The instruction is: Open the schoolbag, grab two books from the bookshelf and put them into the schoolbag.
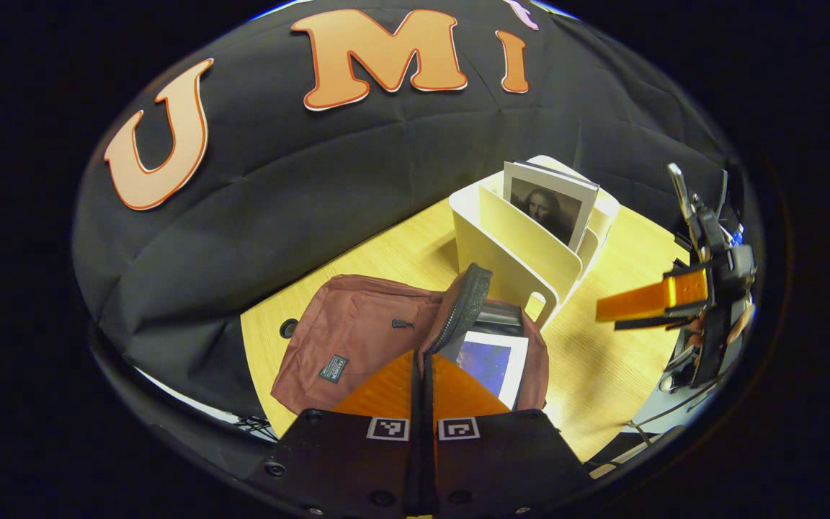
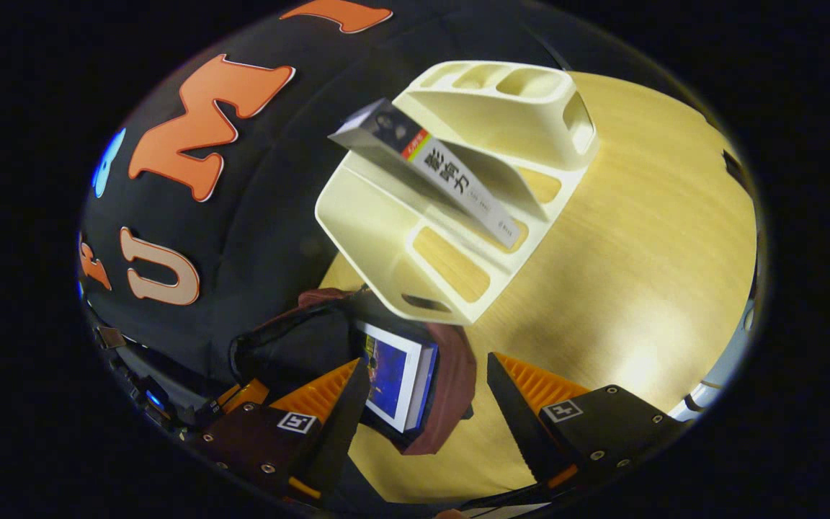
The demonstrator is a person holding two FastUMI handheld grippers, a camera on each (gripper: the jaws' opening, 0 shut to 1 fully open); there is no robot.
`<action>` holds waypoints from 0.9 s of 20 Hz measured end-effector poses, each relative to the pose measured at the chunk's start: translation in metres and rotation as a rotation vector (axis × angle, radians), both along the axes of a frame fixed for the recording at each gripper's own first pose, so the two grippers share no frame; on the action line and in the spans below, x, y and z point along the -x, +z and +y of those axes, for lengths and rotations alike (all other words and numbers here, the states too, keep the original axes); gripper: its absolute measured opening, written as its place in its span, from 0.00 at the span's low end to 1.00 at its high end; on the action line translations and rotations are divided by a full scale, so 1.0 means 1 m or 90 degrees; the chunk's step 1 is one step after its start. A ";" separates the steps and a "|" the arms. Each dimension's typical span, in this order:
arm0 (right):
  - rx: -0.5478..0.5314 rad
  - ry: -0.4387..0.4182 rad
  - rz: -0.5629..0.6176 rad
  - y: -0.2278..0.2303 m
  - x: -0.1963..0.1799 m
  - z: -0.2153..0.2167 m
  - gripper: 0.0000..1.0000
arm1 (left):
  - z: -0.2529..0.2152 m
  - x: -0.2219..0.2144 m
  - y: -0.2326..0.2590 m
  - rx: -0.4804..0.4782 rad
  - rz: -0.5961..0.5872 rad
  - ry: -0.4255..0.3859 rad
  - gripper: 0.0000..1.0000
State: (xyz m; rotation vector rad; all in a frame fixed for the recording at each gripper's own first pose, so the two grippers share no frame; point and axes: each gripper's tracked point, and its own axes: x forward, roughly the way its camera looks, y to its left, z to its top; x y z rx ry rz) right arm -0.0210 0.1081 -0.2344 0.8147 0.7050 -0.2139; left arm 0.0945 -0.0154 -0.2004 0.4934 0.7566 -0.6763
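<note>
Left tongs (image 1: 421,375) pressed together on the zippered flap edge (image 1: 462,306) of the schoolbag (image 1: 357,339), apparently lifting it so the mouth stays agape for loading. Right tongs (image 2: 426,404) spread wide, gripping nothing, hanging just above the bag's opening, with the blue-covered book (image 2: 393,378) lying inside between and beyond the two fingers; judged as one book already delivered and let go. Schoolbag flat on the tabletop (image 1: 602,360), near side, touching or nearly touching the foot of the cream bookshelf (image 1: 523,252) just beyond it. Second book (image 1: 552,205) upright in a far slot of the shelf, portrait cover facing out, not yet taken; likely the next thing to fetch. From the left gripper view: the bag's outer face, its zipper, and the right tongs off to the right, held by a hand. From the right gripper view, tipped steeply: the shelf's dividers from above and that remaining book's spine (image 2: 451,180), leaning against a divider.
</note>
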 end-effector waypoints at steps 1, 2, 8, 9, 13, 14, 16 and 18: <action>0.024 0.000 -0.002 0.010 -0.001 -0.013 0.98 | -0.001 0.000 -0.001 0.004 0.003 0.003 0.01; 0.049 0.001 -0.002 0.020 -0.002 -0.026 0.97 | 0.000 0.001 -0.003 0.007 0.006 0.006 0.01; 0.237 0.050 0.021 0.082 -0.025 -0.088 0.97 | 0.004 0.002 -0.012 0.015 0.018 0.029 0.01; 0.258 0.067 0.031 0.091 -0.032 -0.092 0.98 | 0.004 0.001 -0.011 0.015 0.017 0.032 0.01; 0.361 0.128 0.067 0.118 -0.064 -0.106 0.98 | 0.004 0.002 -0.011 0.012 0.018 0.036 0.01; 0.375 0.143 0.074 0.123 -0.077 -0.105 0.98 | 0.005 0.001 -0.012 0.007 0.015 0.036 0.01; 0.399 0.173 0.087 0.129 -0.099 -0.102 0.98 | 0.006 -0.002 -0.013 0.001 0.011 0.042 0.01; 0.414 0.200 0.101 0.129 -0.119 -0.100 0.98 | 0.006 -0.003 -0.015 -0.001 0.013 0.046 0.01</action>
